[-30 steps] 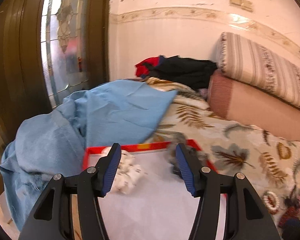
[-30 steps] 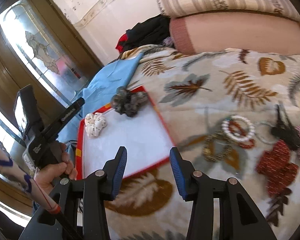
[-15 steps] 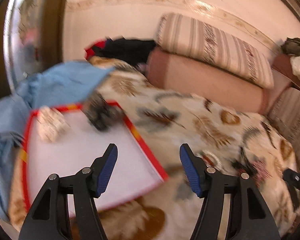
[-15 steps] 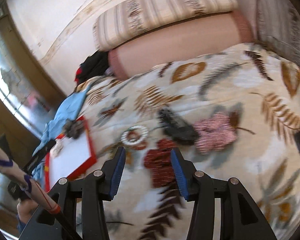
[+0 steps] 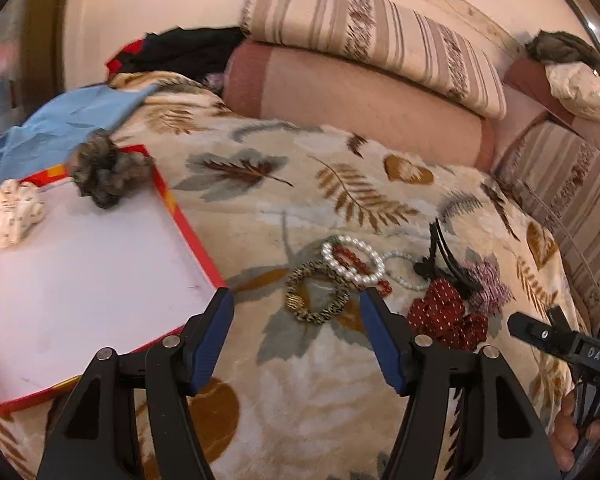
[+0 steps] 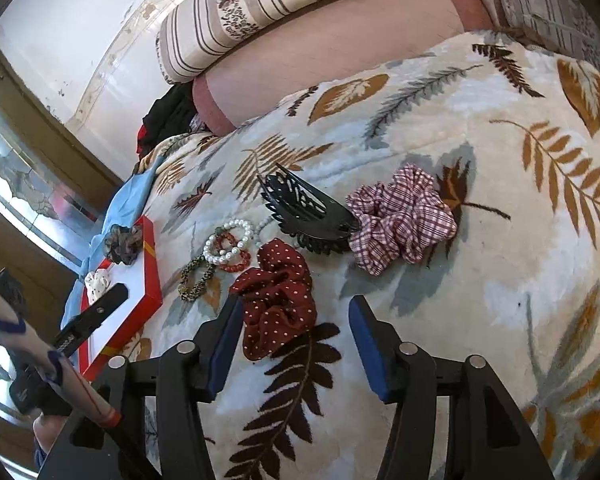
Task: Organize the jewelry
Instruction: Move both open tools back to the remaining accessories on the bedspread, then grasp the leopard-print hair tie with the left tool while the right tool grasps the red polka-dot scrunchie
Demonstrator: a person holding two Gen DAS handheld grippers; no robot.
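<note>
A red-rimmed white tray [image 5: 182,232] [image 6: 150,276] lies on the leaf-patterned blanket and holds a white scrunchie [image 5: 16,212] and a grey scrunchie [image 5: 106,172]. On the blanket lie a leopard-print bracelet [image 5: 315,298] [image 6: 196,278], a pearl bracelet [image 5: 351,260] [image 6: 228,242], a red bead bracelet [image 6: 236,266], a dark red dotted scrunchie [image 5: 445,316] [image 6: 280,296], a black hair claw [image 6: 305,214] and a pink plaid scrunchie [image 6: 399,220]. My left gripper [image 5: 296,336] is open and empty, just short of the leopard bracelet. My right gripper [image 6: 296,348] is open and empty beside the red scrunchie.
A blue cloth [image 5: 68,124] lies behind the tray. Pink and striped bolsters [image 5: 359,92] line the wall behind the bed. Dark clothes [image 5: 180,52] are piled in the corner. A glass door [image 6: 24,196] stands at the left.
Both grippers have swung right, away from the tray and toward the loose jewelry pile. The left one now faces the bracelets, the right one the red scrunchie. Both stayed open.
</note>
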